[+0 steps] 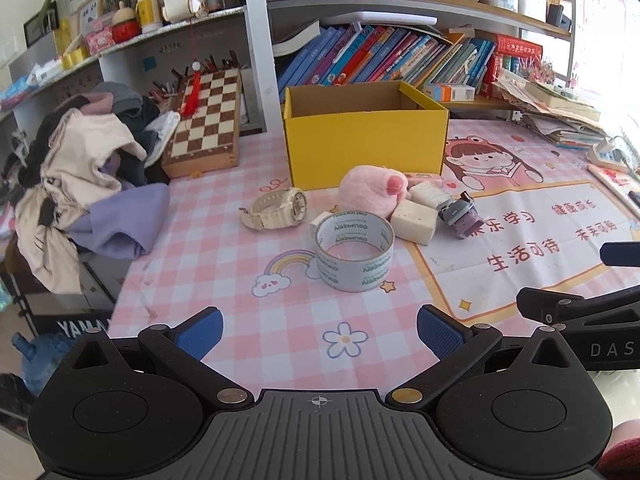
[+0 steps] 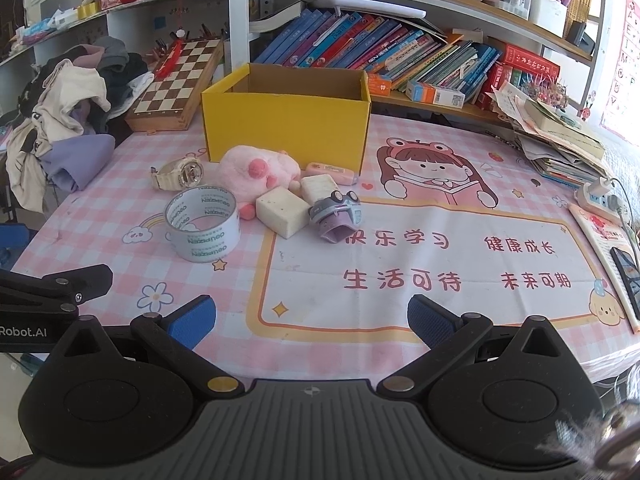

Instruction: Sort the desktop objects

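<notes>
Both grippers hover above the near edge of the surface (image 1: 224, 240), a desk under a pink checked cloth. The left gripper (image 1: 320, 334) has its blue fingers (image 1: 200, 336) spread wide and empty. The right gripper (image 2: 312, 322) is the same, wide apart and holding nothing.

Just ahead of the left gripper a roll of clear tape (image 1: 354, 250) stands on its edge. Beyond it, toward the middle of the surface, lie a cream watch (image 1: 278, 208), a pink plush toy (image 1: 372, 192), two pale blocks (image 1: 414, 222), a pink eraser (image 2: 330, 170) and a small purple toy car (image 2: 336, 214), all crowded together. An open yellow box (image 1: 364, 148) stands behind them, toward the far edge.

Risks: the upright tape may roll away if nudged, and reaching into the cluster may knock its neighbours.
</notes>
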